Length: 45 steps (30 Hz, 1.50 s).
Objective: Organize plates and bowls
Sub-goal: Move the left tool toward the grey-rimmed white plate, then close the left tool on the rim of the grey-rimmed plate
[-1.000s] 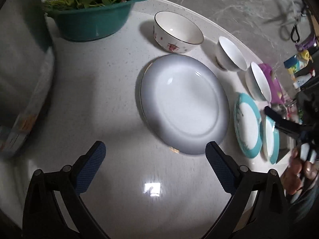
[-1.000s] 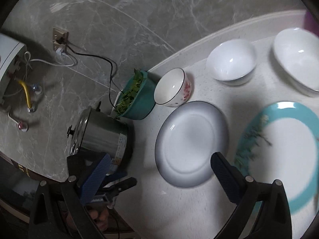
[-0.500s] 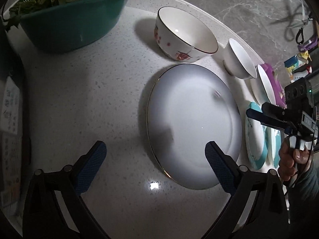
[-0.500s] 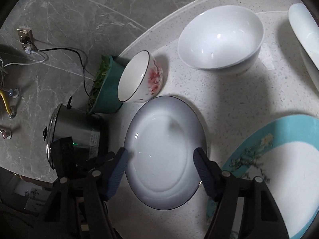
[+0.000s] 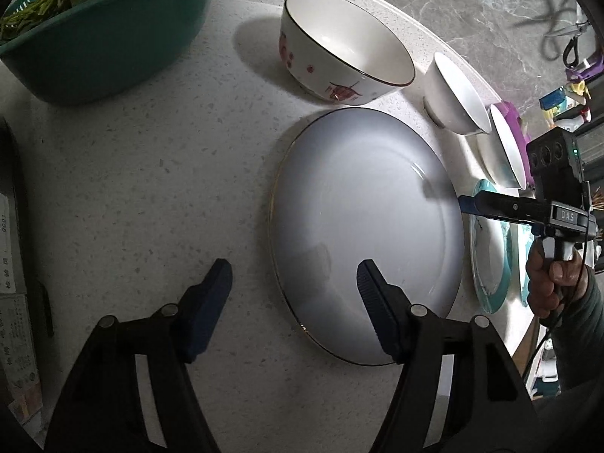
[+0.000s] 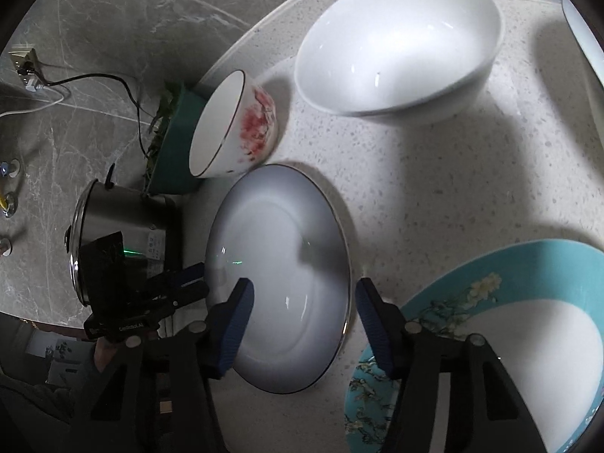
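Note:
A grey-white plate (image 5: 362, 226) (image 6: 279, 264) with a thin gold rim lies flat on the speckled counter. My left gripper (image 5: 294, 279) hangs low over its left rim, one finger above the plate and one beside it; the jaws are closing and no pad presses on the rim. My right gripper (image 6: 305, 290) straddles the opposite rim the same way, also closing without touching. In the left wrist view the right gripper (image 5: 468, 204) shows at the plate's far edge. Behind the plate stand a red-flowered bowl (image 5: 339, 60) (image 6: 234, 128) and a white bowl (image 5: 453, 94) (image 6: 396, 45).
Teal-rimmed plates (image 5: 487, 249) (image 6: 490, 339) lie to the right, near another white bowl (image 5: 506, 151). A teal colander of greens (image 5: 98, 37) stands at the back left. A steel pot (image 6: 120, 226) and a box (image 5: 15, 302) edge the counter's left side.
Both grippers have come down and closer to the grey-white plate from opposite sides, and both pairs of jaws have narrowed. The plate has not moved.

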### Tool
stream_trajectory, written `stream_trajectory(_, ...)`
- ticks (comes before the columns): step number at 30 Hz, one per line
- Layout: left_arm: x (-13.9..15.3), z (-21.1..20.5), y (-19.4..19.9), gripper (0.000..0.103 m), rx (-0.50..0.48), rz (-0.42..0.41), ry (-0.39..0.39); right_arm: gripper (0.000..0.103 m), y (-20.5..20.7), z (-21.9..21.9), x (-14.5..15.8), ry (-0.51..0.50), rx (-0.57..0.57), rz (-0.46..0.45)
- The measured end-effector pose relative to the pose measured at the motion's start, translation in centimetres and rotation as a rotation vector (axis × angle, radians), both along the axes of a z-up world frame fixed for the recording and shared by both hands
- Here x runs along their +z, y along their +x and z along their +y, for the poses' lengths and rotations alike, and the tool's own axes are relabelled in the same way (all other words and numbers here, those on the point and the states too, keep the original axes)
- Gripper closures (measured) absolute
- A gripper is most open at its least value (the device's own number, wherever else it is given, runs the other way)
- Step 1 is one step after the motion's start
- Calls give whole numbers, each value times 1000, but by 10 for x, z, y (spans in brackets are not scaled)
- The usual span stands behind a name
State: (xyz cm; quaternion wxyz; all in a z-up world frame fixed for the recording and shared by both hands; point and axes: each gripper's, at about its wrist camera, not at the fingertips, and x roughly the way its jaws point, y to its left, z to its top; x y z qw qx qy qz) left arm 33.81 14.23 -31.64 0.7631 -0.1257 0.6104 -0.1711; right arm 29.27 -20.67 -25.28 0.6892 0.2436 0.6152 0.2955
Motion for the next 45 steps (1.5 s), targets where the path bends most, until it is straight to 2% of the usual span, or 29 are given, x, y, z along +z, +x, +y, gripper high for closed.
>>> stream_trajectory(2, 0, 7, 0, 37, 18, 5, 19, 52, 3, 0, -1, -25, -1, 7)
stream_trajectory(8, 1, 12, -6, 37, 0, 17, 10, 57, 7, 13, -4, -95, 65, 33)
stream_trajectory(16, 2, 4, -3, 38, -46, 39, -13, 57, 11, 19, -5, -111, 99, 88)
stream_trajectory(22, -1, -7, -1, 66, -79, 60, -56, 54, 13, 18, -8, -72, 82, 120)
stream_trajectory(24, -1, -7, 0, 67, -68, 59, -50, 54, 12, 20, -7, -84, 89, 112)
stream_trajectory(27, -2, -2, 3, 75, -40, 64, -50, 53, 9, 25, -4, -114, 111, 88)
stream_trajectory(28, -3, 0, 4, 79, -31, 67, -50, 54, 9, 26, -3, -123, 115, 86)
stream_trajectory(29, -3, 1, 6, 81, -24, 71, -47, 60, 9, 29, -3, -147, 121, 85)
stream_trajectory(30, -3, 2, 7, 82, -18, 75, -42, 64, 9, 29, -2, -170, 124, 84)
stream_trajectory(32, -3, 3, 9, 82, -15, 77, -34, 84, 11, 27, -3, -213, 114, 93)
stream_trajectory(40, -1, 6, 19, 83, 49, 76, -34, 83, 4, 29, -1, -249, 70, 88)
stream_trajectory(45, 0, 5, 22, 84, 32, 76, -15, 83, 1, 29, 0, -247, 23, 96)
